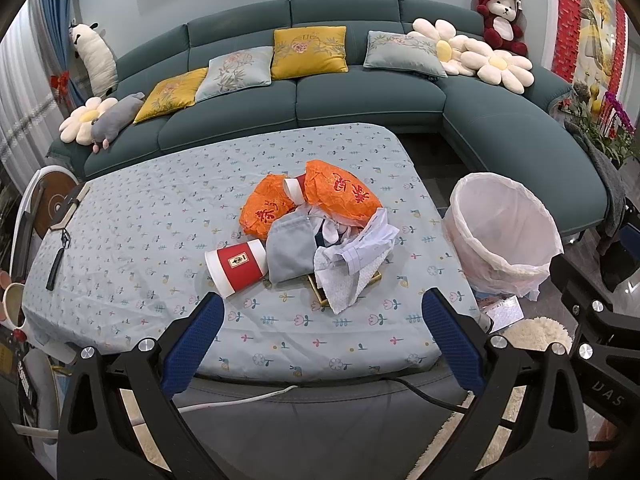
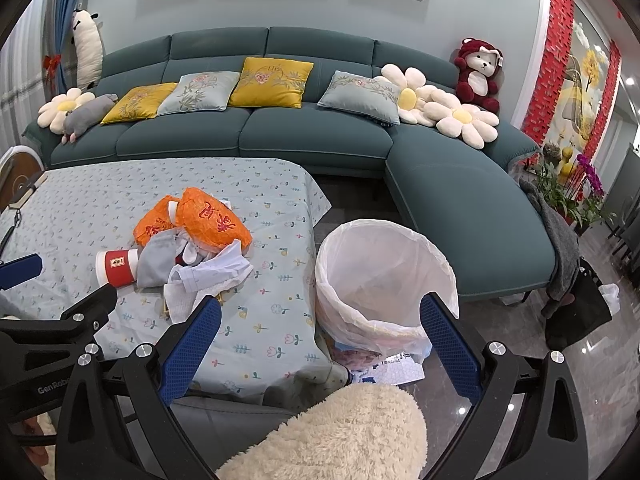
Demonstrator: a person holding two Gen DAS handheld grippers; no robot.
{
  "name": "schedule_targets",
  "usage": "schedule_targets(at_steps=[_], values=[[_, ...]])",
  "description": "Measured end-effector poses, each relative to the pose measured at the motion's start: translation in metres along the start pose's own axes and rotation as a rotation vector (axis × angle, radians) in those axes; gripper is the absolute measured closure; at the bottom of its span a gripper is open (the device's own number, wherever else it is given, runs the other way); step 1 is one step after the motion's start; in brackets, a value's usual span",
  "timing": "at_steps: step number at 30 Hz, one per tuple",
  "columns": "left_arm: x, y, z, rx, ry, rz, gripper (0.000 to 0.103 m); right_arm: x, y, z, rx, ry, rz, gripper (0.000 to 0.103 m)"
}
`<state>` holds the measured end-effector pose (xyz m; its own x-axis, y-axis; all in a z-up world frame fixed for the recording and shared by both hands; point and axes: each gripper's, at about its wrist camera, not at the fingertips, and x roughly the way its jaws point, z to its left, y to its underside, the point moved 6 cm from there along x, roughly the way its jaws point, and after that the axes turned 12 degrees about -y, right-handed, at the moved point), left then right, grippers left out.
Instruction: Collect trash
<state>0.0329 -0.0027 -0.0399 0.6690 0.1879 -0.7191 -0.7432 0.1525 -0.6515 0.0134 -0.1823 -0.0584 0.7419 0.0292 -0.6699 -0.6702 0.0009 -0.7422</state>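
A pile of trash lies mid-table: two crumpled orange wrappers (image 1: pixel 340 194) (image 2: pixel 212 216), a red-and-white paper cup (image 1: pixel 236 266) (image 2: pixel 116 266) on its side, a grey cloth pouch (image 1: pixel 290 248) (image 2: pixel 154 260), and crumpled white paper (image 1: pixel 356 256) (image 2: pixel 212 270). A bin with a white liner (image 1: pixel 504 232) (image 2: pixel 384 272) stands on the floor right of the table. My left gripper (image 1: pixel 320 316) is open and empty, near the table's front edge, short of the pile. My right gripper (image 2: pixel 320 316) is open and empty, in front of the bin.
The table (image 1: pixel 140 220) has a flowered light-blue cloth. A dark strap (image 1: pixel 56 264) lies at its left edge. A teal sofa (image 1: pixel 360 92) with cushions and plush toys runs behind and to the right. A fluffy cream slipper (image 2: pixel 340 436) and papers (image 2: pixel 396 368) are by the bin.
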Motion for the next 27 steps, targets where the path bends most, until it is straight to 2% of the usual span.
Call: schedule_targets(at_steps=[15,27], values=[[0.009,0.001,0.000,-0.016,0.003,0.015,0.008,0.007,-0.004,-0.004,-0.001,0.005,0.000,0.008],[0.030,-0.003,0.003,-0.032,0.011,0.039,0.008,0.034,-0.012,-0.005,0.001,-0.001,0.016,0.008]])
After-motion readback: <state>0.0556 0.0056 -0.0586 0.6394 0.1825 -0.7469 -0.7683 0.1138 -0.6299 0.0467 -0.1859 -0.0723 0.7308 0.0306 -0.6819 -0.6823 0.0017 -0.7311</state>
